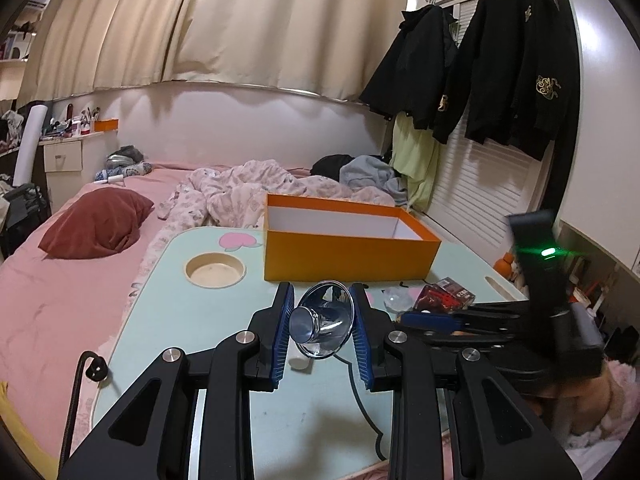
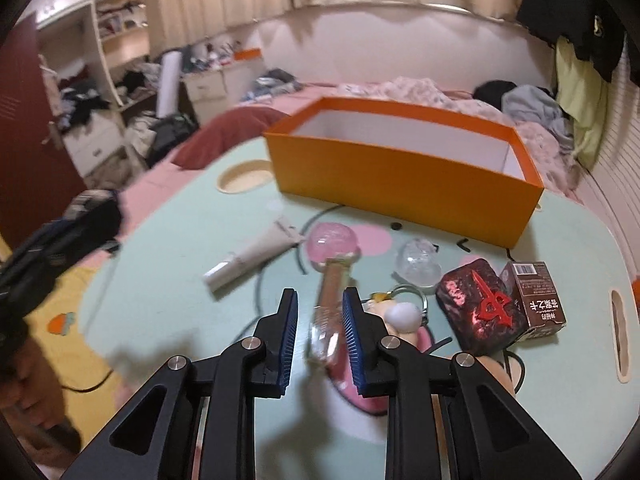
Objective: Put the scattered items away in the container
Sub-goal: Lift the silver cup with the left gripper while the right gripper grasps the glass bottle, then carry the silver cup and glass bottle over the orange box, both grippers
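My left gripper (image 1: 322, 324) is shut on a shiny chrome funnel-shaped piece (image 1: 324, 326), held above the pale green table (image 1: 192, 320). Behind it stands the open orange box (image 1: 348, 252), its white inside showing nothing. In the right wrist view my right gripper (image 2: 320, 320) hangs low over a clear-handled wand with a pink ball (image 2: 334, 240). The handle lies between the blue pads near the right one, blurred like the table, with a gap on its left. Around it lie a white tube (image 2: 252, 256), a clear plastic dome (image 2: 416, 260), a red-black pack (image 2: 480, 304), a brown carton (image 2: 536, 296) and a keyring with a white ball (image 2: 402, 314).
The table sits on a bed with pink bedding (image 1: 60, 300) and a dark red pillow (image 1: 96, 226). A round cup recess (image 1: 215, 270) lies left of the box. Dark jackets (image 1: 500, 80) hang at the right. A black cable (image 1: 80, 380) runs past the table's left edge.
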A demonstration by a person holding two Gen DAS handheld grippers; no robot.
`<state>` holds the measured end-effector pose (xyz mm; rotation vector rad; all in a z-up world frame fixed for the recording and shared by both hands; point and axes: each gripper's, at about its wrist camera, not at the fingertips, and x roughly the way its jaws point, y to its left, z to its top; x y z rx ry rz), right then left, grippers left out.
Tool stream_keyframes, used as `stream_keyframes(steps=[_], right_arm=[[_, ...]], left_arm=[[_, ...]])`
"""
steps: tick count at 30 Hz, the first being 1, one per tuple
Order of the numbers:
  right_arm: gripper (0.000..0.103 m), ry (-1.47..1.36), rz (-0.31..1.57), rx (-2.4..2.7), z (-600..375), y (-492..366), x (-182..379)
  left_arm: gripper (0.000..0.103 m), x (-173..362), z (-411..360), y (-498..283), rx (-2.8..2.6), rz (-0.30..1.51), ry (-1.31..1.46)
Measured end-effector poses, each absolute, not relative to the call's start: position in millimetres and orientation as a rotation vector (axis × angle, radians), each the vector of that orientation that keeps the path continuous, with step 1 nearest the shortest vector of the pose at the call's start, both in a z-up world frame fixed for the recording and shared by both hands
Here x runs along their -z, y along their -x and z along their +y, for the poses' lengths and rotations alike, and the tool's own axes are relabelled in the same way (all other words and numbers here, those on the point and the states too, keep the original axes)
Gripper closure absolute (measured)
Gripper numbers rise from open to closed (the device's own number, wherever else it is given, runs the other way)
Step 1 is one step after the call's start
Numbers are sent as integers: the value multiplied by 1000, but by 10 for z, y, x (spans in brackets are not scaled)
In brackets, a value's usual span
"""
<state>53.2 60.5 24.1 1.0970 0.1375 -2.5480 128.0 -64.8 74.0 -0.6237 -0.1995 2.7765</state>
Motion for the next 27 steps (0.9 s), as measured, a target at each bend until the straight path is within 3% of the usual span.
stream_keyframes(steps=[7,14,27], right_arm=[[87,-1092,362,2574,388,-504,-49],[87,-1037,220,2535,502,-546,-111],[87,-937,3,2608,1007,-142,-869]], left_arm=[[74,-749,-640,-1282,-2776,-185,621],[74,-744,-642,-1218,-2770,-195,634],[74,-1150,-485,-625,-2778,-70,644]])
